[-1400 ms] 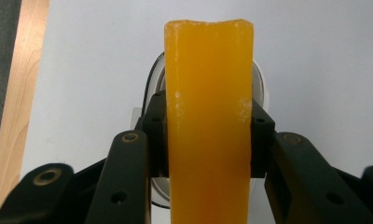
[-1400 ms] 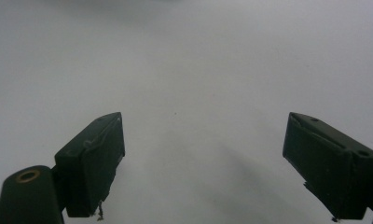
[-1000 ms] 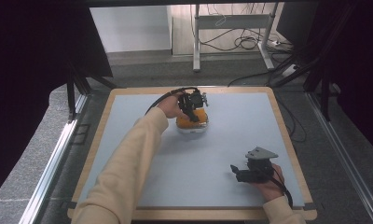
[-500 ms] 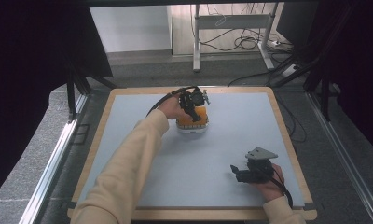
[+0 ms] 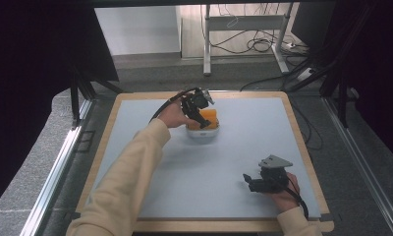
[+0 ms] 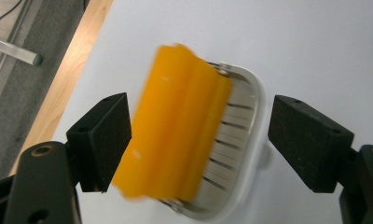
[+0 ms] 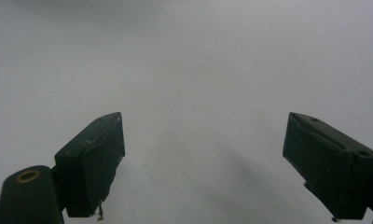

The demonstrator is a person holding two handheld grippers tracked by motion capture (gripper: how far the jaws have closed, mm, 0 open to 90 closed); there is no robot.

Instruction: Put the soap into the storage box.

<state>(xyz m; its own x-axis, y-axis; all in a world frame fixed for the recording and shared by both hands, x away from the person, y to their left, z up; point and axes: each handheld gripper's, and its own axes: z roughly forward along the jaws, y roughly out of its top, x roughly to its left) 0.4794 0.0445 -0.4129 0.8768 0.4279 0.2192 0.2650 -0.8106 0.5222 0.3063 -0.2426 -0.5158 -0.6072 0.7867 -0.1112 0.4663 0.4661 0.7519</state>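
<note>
An orange block lies in a white dish with a slatted metal insert, at the far middle of the pale blue mat. My left gripper hangs just over it, pointing down. In the left gripper view the orange block and the white dish sit between the wide jaws of the left gripper, which have just been opening; the pads do not press on the block. My right gripper rests low at the near right, and the right gripper is open over bare mat.
The mat lies on a wooden board with a raised edge. Metal rails run along both sides of the table. Cables and a table leg lie on the floor beyond the far edge.
The left gripper's jaws have opened and let go of the orange block, which now lies in the dish. The left hand has lifted slightly. The right hand has stayed still.
</note>
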